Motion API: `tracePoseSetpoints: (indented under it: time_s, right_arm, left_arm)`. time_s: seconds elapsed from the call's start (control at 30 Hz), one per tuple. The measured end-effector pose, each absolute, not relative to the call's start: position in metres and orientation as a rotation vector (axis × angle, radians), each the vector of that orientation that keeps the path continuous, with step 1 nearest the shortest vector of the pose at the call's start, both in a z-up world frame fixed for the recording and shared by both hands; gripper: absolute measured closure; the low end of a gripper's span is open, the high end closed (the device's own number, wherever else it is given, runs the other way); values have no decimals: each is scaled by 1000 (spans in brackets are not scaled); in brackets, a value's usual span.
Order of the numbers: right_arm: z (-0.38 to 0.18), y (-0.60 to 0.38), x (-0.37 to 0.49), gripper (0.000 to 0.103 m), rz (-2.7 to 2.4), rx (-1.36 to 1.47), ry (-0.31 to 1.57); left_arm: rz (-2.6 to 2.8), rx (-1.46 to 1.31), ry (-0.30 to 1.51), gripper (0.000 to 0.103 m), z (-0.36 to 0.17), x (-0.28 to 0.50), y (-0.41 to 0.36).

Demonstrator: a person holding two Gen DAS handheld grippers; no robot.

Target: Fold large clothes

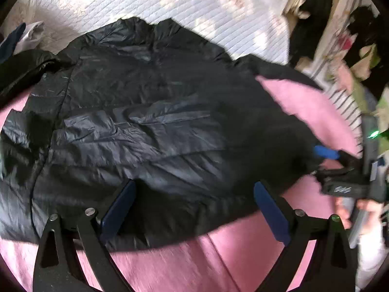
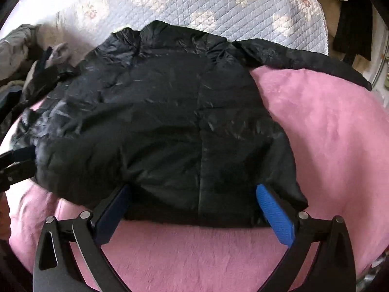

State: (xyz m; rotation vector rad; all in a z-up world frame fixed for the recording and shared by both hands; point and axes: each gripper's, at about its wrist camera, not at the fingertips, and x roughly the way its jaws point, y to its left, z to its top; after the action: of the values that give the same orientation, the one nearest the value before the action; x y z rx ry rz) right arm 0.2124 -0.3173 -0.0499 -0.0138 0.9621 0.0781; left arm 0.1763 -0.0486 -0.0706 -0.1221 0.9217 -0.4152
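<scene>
From the left wrist we look down on a black puffer jacket (image 1: 150, 126) spread flat over a pink fleece blanket (image 1: 218, 262). Our left gripper (image 1: 194, 209) stands released, its dark blue pads (image 1: 119, 209) wide apart, with the jacket's near hem lying between and just ahead of them; we cannot tell whether the pads touch the fabric. Beyond the jacket lies a pale quilted bedspread (image 1: 184, 7). Off to the right of our fingers, the right gripper (image 1: 325, 153) sits at the jacket's edge, one blue pad showing, a hand (image 1: 364, 209) behind it.

From the right wrist, the same jacket (image 2: 170, 121) fills the area ahead, one sleeve (image 2: 304, 58) stretched out to the far right across the blanket (image 2: 328, 133). Our right gripper (image 2: 194, 206) is released too, its bright blue pad (image 2: 274, 214) and its darker mate flanking the hem's middle, nothing clamped. At the far left edge the left gripper (image 2: 17, 163) shows beside the jacket. The quilted bedspread (image 2: 194, 4) lies beyond the collar.
</scene>
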Motion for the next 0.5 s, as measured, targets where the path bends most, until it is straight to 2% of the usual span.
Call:
tracePoseSetpoints:
  time_s: [0.1,0.23,0.37,0.5]
  right_arm:
    - [-61,-317,236,0,103,-12,981]
    - [-69,-317,246,0,115,-19,960]
    - [-50,-329,243,5,85,66,933]
    - [-23,-339,234,5,132,155,831]
  left_arm:
    - [-319,-69,928,5,-80,186,-51]
    - [-88,87,814,6,-80,173,-55]
    - [-84,-5,766,7,-55,165,-16]
    - [-65,-31,819,7,-43,154,27]
